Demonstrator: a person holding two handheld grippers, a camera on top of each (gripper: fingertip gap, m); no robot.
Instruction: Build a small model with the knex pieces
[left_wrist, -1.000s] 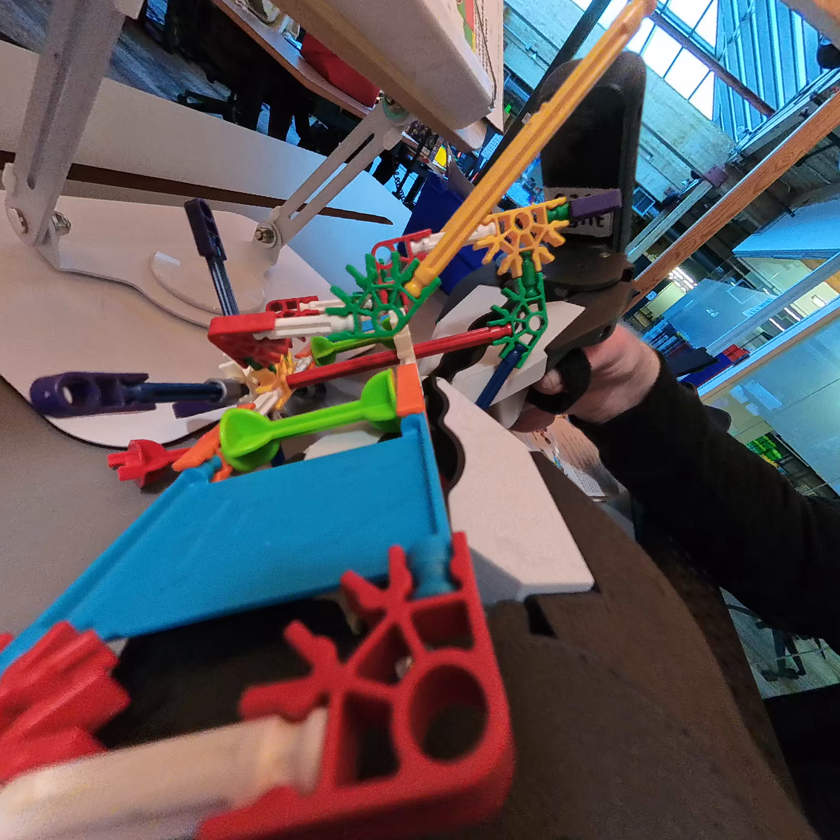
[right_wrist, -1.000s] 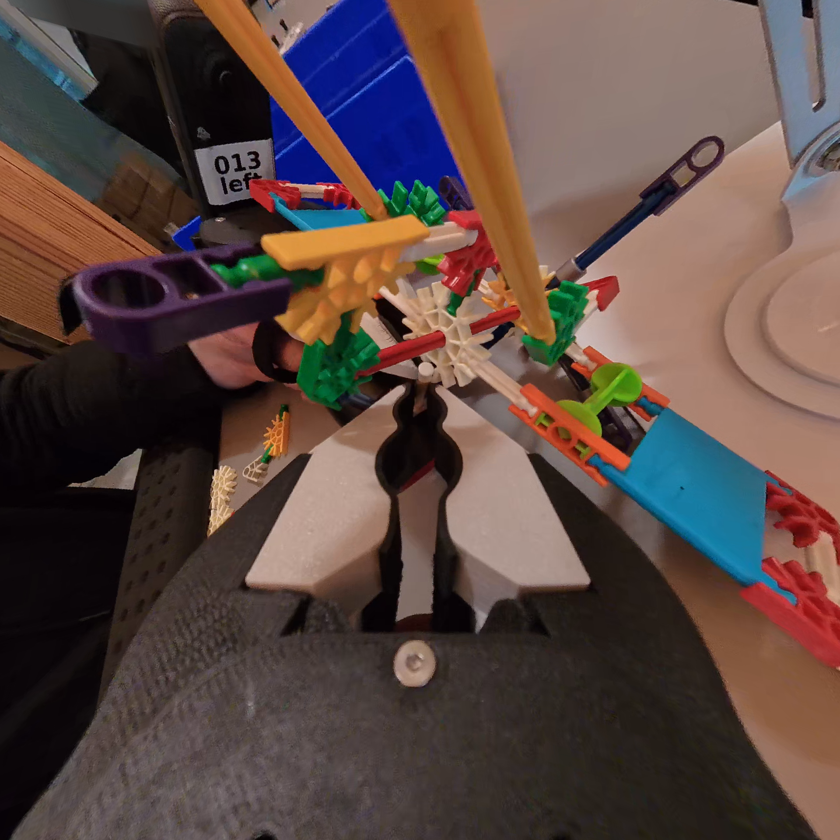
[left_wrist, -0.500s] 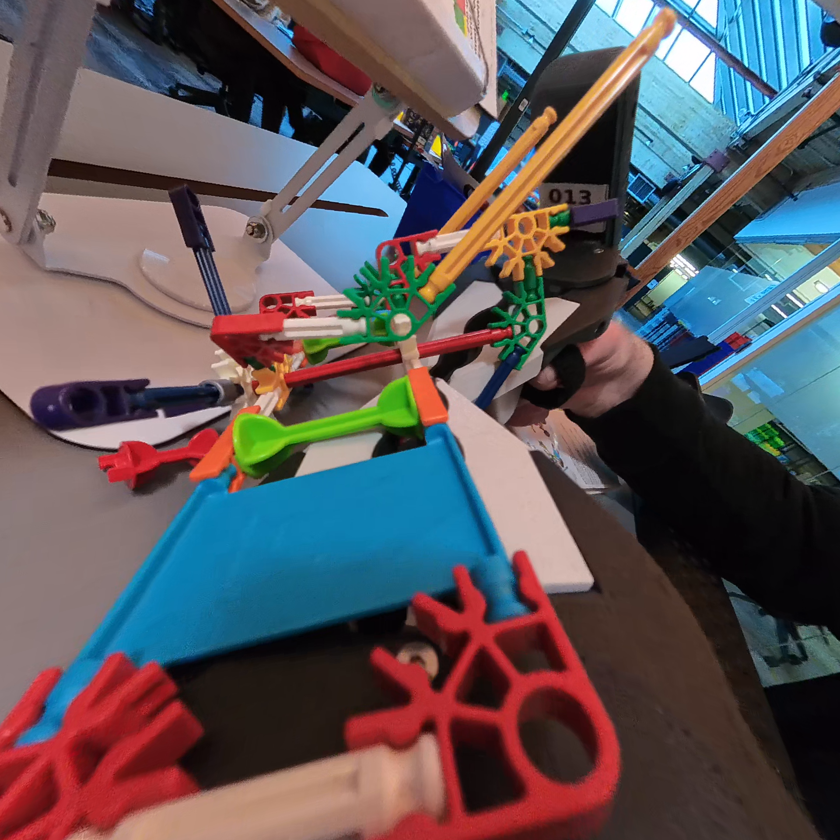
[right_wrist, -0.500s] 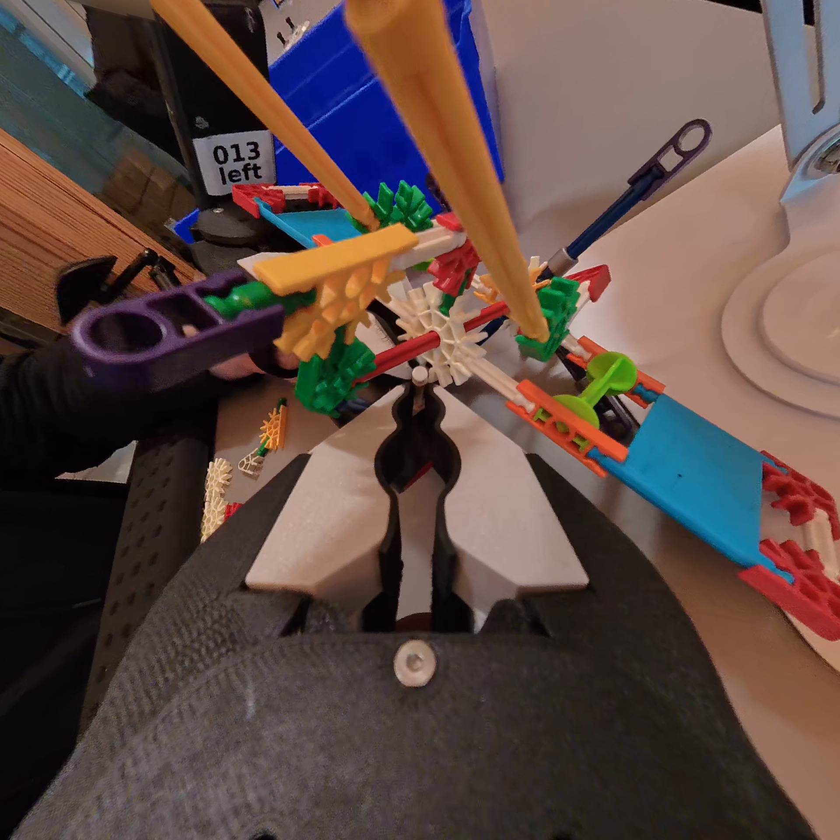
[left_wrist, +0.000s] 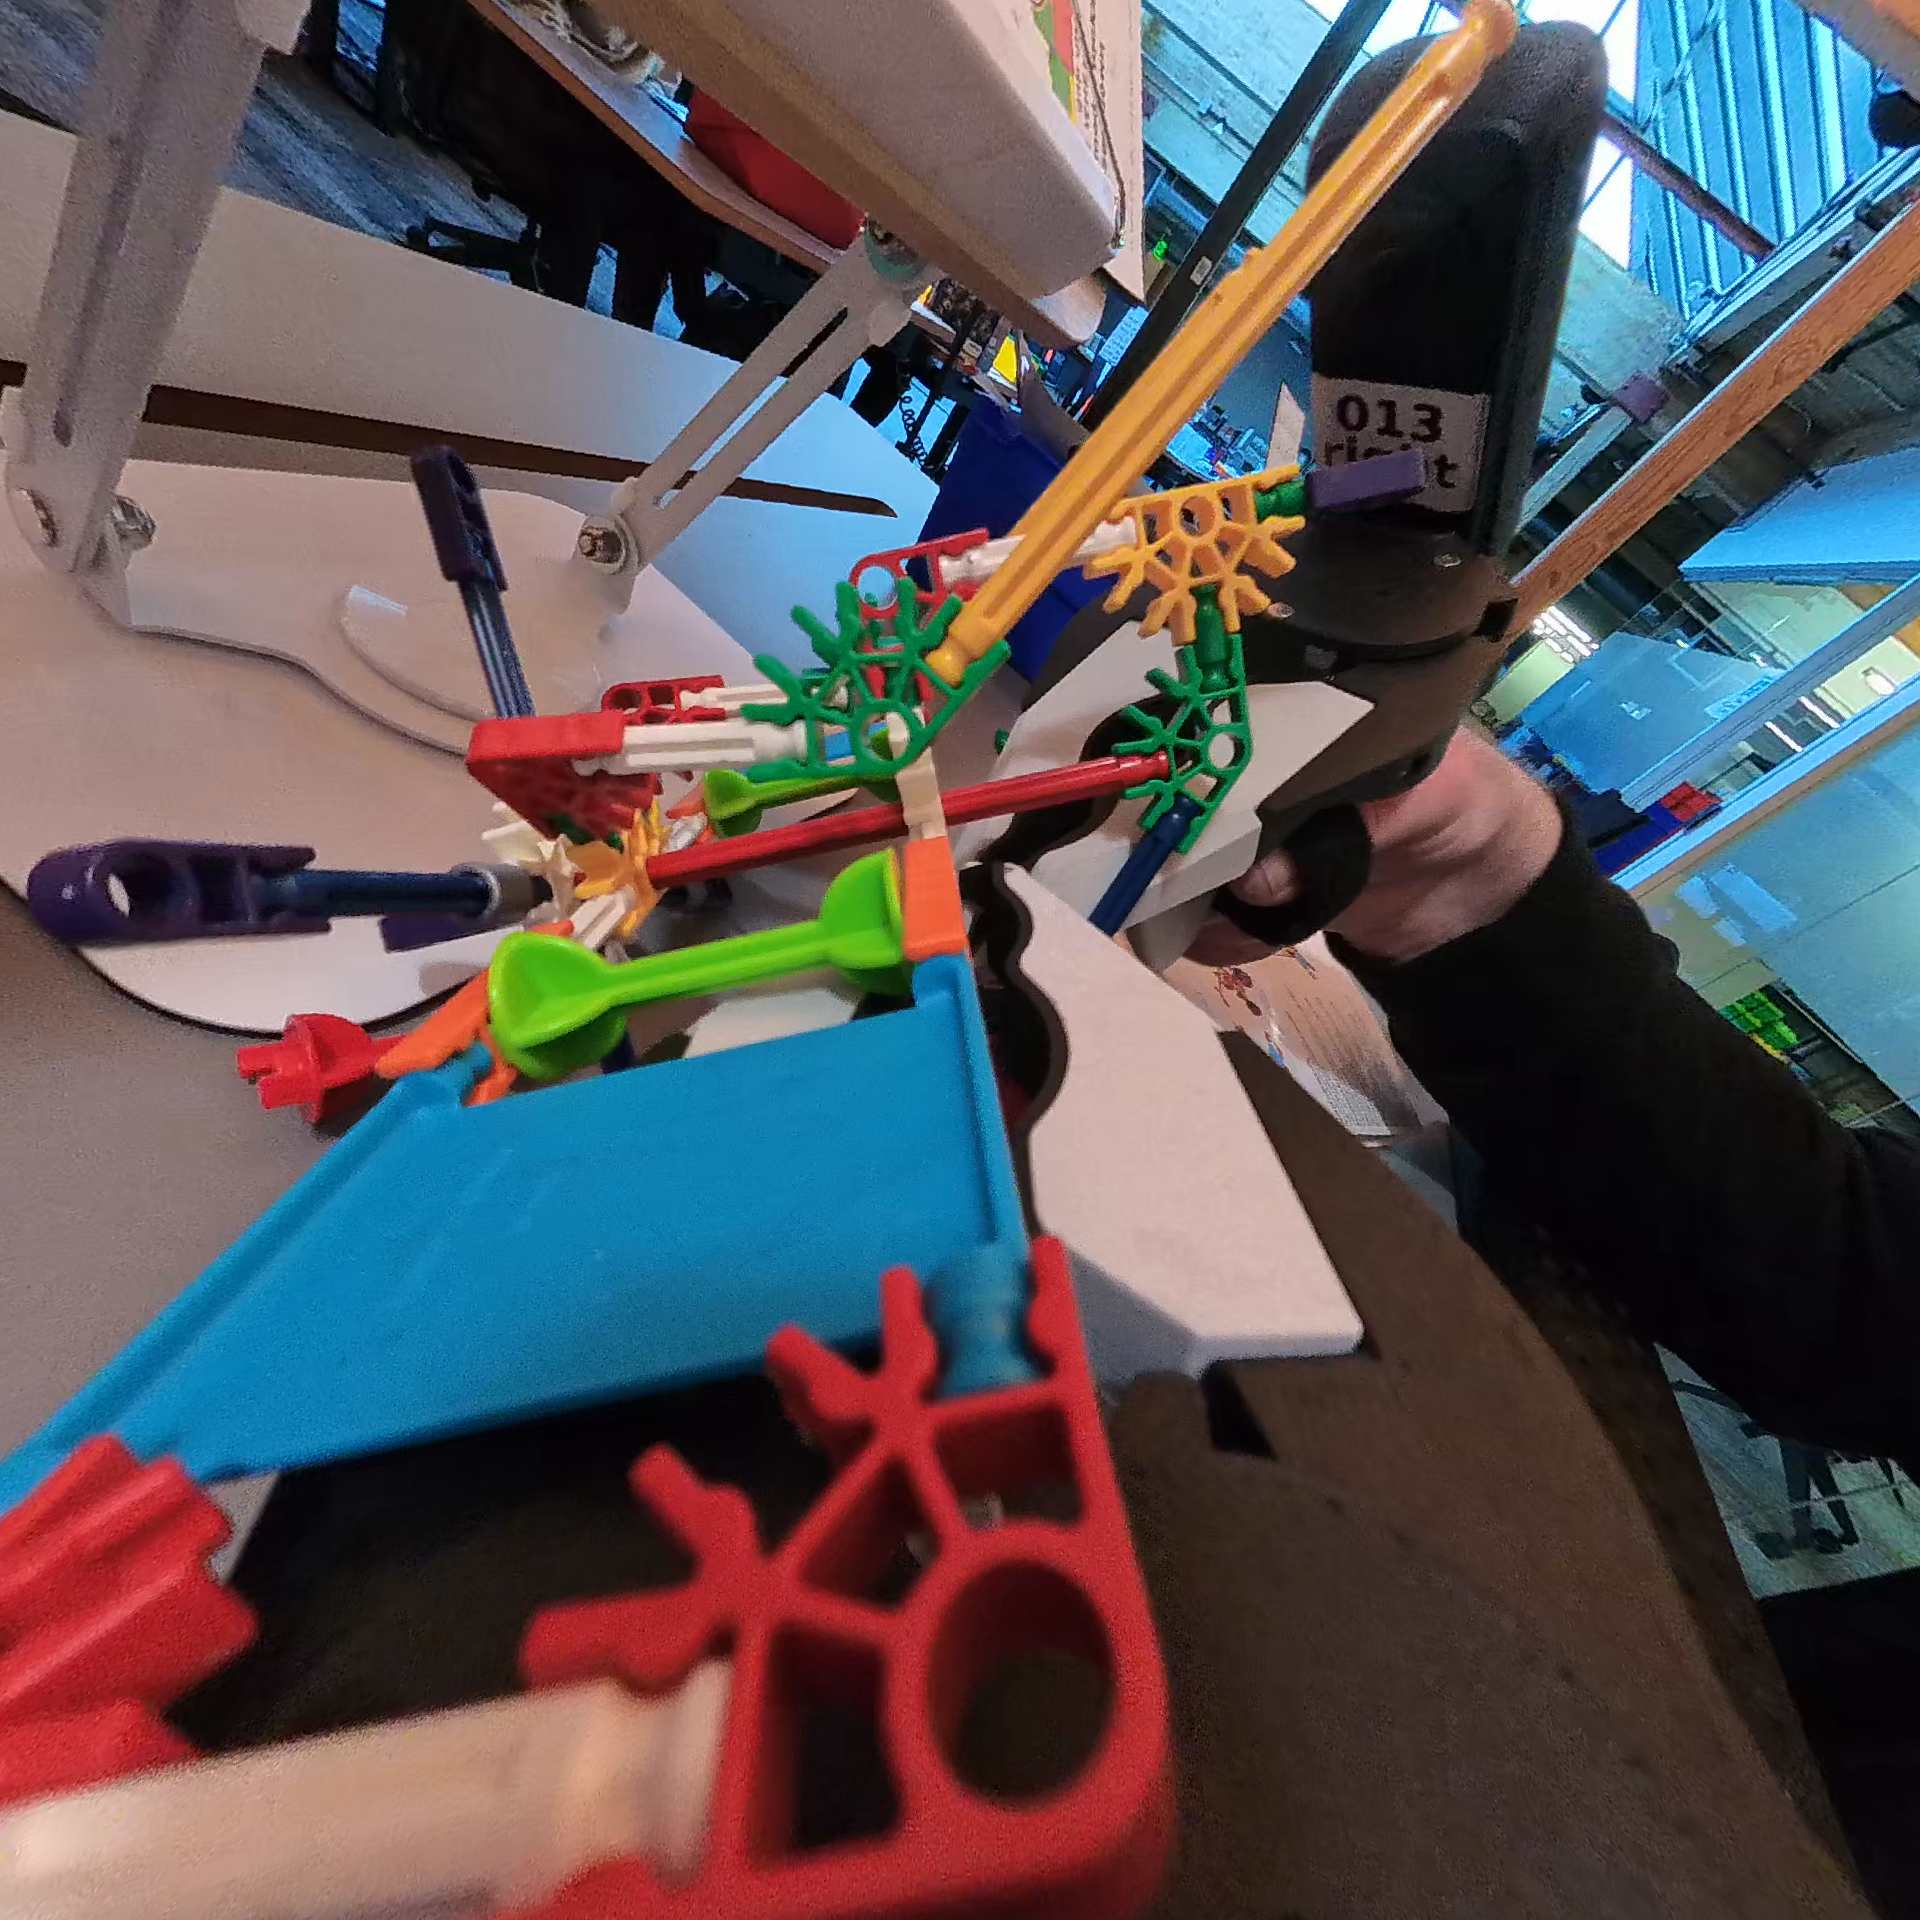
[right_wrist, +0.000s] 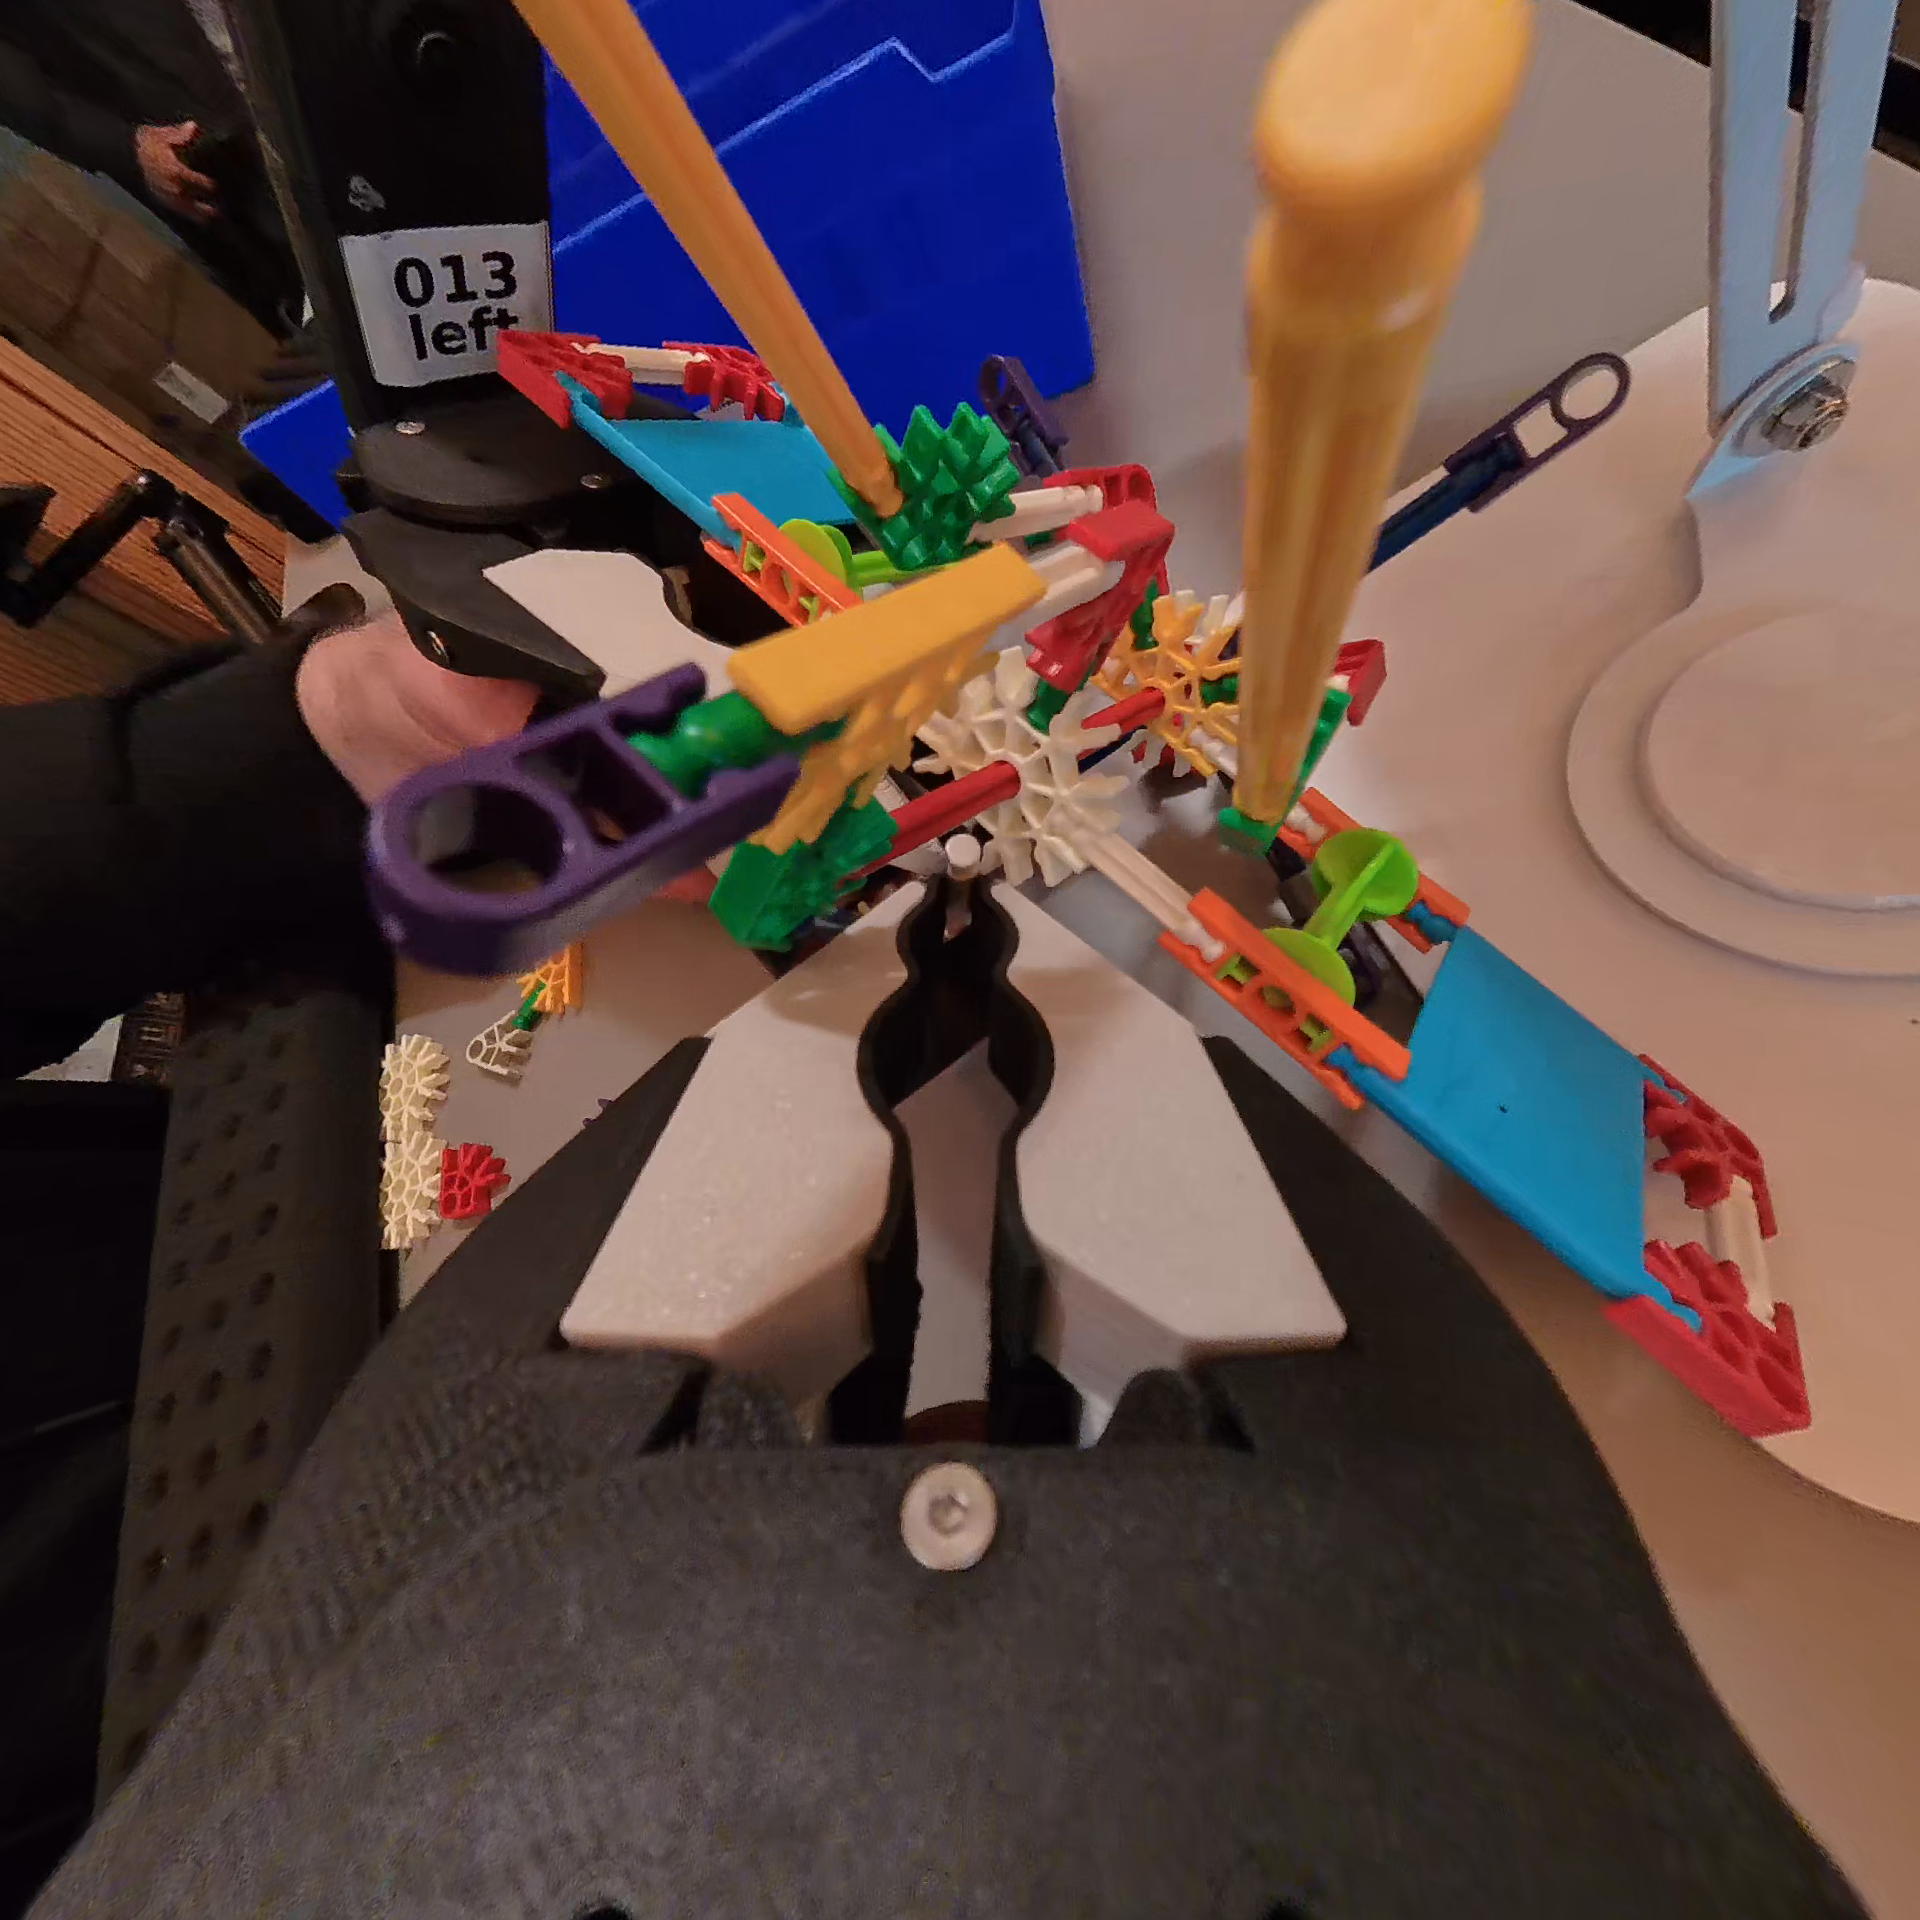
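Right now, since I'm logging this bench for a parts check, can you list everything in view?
rod-and-connector model: one, multicoloured, between both grippers
panels: two, blue, at the model's ends
long rods: two, yellow, sticking up from the model
loose connectors: several, white, red and yellow, on the table, left
bin: one, blue, behind the model
stand base: one, white, right
left gripper: black and white, partly under a panel, grip hidden
right gripper: black and white, shut on the model's white rod
left hand, right hand: one on each gripper
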